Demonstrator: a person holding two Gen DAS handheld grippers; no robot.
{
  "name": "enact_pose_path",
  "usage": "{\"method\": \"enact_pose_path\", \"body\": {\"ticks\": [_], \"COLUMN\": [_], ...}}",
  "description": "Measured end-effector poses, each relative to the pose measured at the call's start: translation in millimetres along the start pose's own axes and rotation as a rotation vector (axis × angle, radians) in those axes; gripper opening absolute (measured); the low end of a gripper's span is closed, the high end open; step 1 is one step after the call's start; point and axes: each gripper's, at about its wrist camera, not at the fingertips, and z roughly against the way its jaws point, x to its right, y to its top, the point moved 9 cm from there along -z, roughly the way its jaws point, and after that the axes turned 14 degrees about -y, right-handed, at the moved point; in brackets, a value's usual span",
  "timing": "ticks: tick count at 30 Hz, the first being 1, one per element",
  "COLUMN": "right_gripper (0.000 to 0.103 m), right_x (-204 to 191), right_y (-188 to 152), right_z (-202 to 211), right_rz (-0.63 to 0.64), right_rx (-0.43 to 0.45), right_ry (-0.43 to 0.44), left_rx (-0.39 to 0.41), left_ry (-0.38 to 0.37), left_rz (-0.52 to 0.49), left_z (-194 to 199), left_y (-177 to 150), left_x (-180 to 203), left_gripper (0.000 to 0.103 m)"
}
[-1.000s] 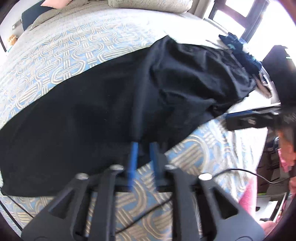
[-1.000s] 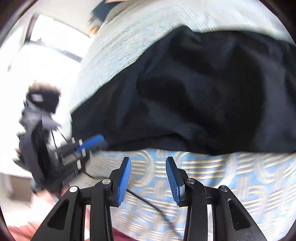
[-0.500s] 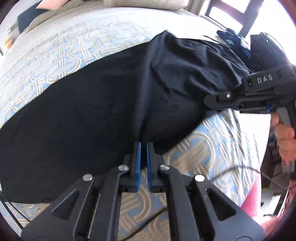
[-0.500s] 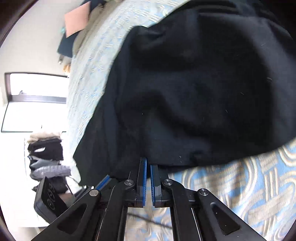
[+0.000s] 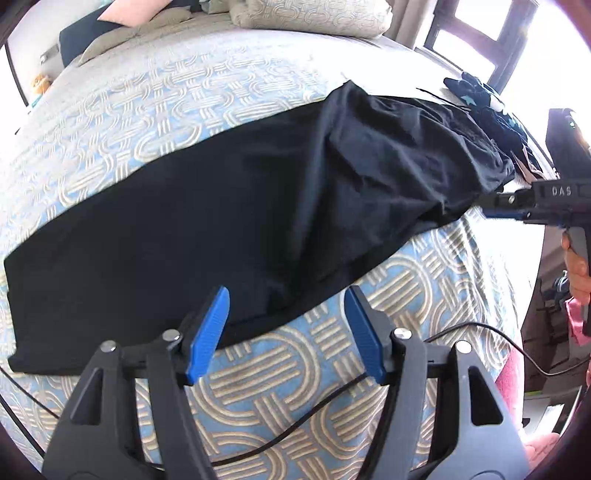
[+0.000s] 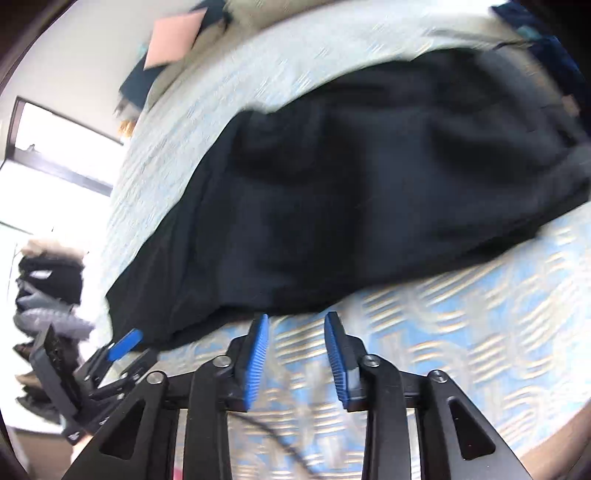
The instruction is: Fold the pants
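Note:
Black pants [image 5: 221,221] lie folded lengthwise on the patterned bedspread [image 5: 147,110], legs to the left, bunched waist to the right. My left gripper [image 5: 286,314] is open and empty, its blue pads straddling the near edge of the pants. My right gripper [image 6: 295,332] is open and empty just off the near edge of the pants [image 6: 369,203]. It also shows in the left wrist view [image 5: 491,206] at the waist end. The left gripper shows in the right wrist view [image 6: 122,341] at the left.
A black cable [image 5: 295,435] runs over the bedspread below my left gripper. Pillows [image 5: 314,14] lie at the head of the bed. A dark blue garment [image 5: 484,107] lies beyond the waist end. Stacked clothes [image 6: 48,288] stand off the bed.
Both grippers were shut on the near edge of the pants half a second ago. Both have opened and let go, and the pants lie flatter on the bed.

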Motion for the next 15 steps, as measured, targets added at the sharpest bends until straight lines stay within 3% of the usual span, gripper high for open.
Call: {"method": "enact_pose_path", "body": {"ticks": [3,6,10,15], "right_gripper": [0.034,0.035,0.036,0.040], "right_x": [19.2,15.5,-24.4,-96.2], "right_y": [2.3,-5.5,-13.7,-26.2], "right_z": [1.3,-0.9,-14.5,-23.9], "right_rz": [-0.041,-0.019,0.100,0.221], "right_rx": [0.025,0.019,0.007,-0.023], "right_ry": [-0.051,-0.037,-0.041,0.036], "left_rx": [0.006,0.056,0.219,0.378], "left_ry": [0.026,0.074,0.099,0.057], "left_rz": [0.053,0.214,0.549,0.951], "left_z": [0.8,20.5,74.1,117.7], "left_y": [3.2,-6.0,-35.0,-100.9], "left_x": [-14.1,-55.1,-127.4,-204.9], "left_gripper": [0.066,0.066,0.066,0.068]}}
